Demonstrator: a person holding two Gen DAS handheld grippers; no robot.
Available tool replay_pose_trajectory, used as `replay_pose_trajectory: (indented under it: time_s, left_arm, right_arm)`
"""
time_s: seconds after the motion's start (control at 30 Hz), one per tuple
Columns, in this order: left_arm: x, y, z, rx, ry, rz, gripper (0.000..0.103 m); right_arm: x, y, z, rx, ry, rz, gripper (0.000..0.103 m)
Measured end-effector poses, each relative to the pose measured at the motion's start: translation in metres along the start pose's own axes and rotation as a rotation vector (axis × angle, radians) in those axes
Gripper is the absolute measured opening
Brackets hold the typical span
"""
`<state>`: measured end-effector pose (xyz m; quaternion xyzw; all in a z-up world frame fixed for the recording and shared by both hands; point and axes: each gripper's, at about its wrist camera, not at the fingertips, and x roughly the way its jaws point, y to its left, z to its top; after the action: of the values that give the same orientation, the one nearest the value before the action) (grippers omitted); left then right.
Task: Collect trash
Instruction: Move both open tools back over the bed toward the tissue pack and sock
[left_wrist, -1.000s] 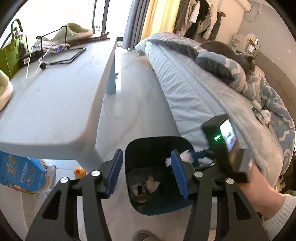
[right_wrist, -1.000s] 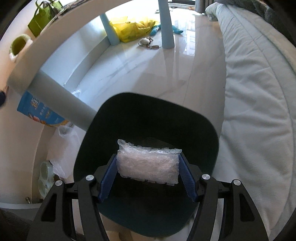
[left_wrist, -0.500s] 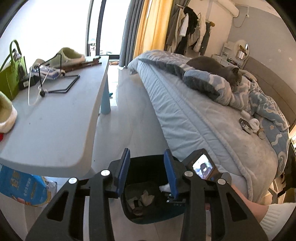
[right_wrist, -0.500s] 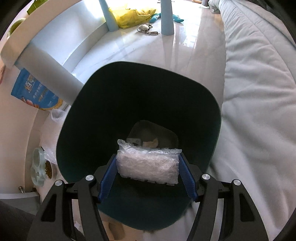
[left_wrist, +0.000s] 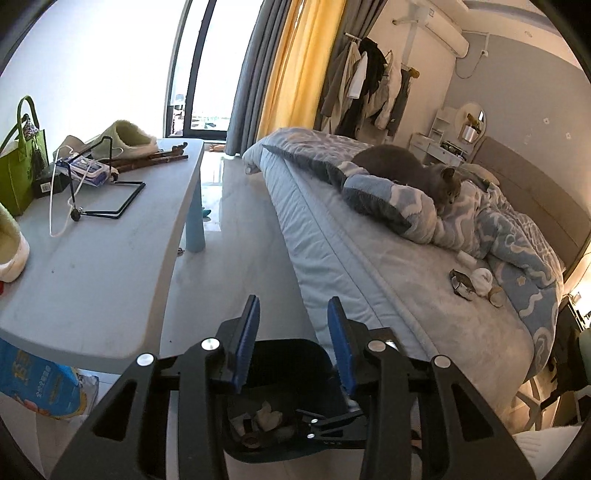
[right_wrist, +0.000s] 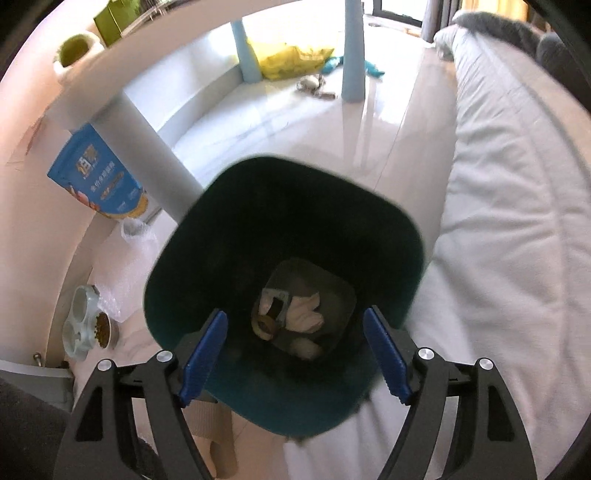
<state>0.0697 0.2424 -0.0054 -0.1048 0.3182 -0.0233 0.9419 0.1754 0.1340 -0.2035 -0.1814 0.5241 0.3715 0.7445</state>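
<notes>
The right tongs (right_wrist: 295, 360) have just been opening and stand spread, nothing between them, poised over the bin (right_wrist: 402, 236) to drop trash in. At the bin's bottom, 12 o'clock of them, lie crumpled scraps (right_wrist: 301, 314). The left tongs (left_wrist: 293, 339) are narrowed, empty, the bed (left_wrist: 369, 258) at 2 o'clock.

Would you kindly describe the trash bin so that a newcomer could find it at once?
Start from the bed with the grey cat and look at the floor strip between it and the pale low table. There stands the trash bin: a dark teal, open-topped tub with rounded corners, crumpled scraps at its bottom, darker than everything around it.
</notes>
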Motion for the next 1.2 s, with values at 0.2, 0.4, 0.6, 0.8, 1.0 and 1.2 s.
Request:
replay_pose_trajectory:
  time_s: [0.2, 0.4, 0.6, 0.8, 1.0, 1.2]
  left_arm:
    - [-0.007, -0.010, 0.007, 0.003, -0.026, 0.016, 0.040]
    - [-0.010, -0.024, 0.011, 0.018, -0.049, 0.020, 0.040]
    - [-0.007, -0.036, 0.015, 0.020, -0.056, 0.017, 0.041]
    - [0.003, -0.059, 0.023, 0.039, -0.059, -0.001, 0.048]
    - [0.022, -0.088, 0.026, 0.080, -0.033, -0.027, 0.054]
    - [0.036, -0.109, 0.029, 0.102, -0.025, -0.045, 0.062]
  right_arm:
    - [-0.045, 0.000, 0.007, -0.008, -0.108, 0.002, 0.077]
    - [-0.083, 0.000, 0.008, -0.033, -0.192, -0.006, 0.077]
    - [-0.113, -0.004, 0.002, -0.052, -0.252, -0.026, 0.077]
    - [-0.140, -0.026, -0.004, -0.047, -0.307, -0.065, 0.077]
    - [-0.161, -0.060, -0.009, 0.001, -0.351, -0.088, 0.077]
    - [-0.179, -0.093, -0.021, 0.034, -0.376, -0.135, 0.077]
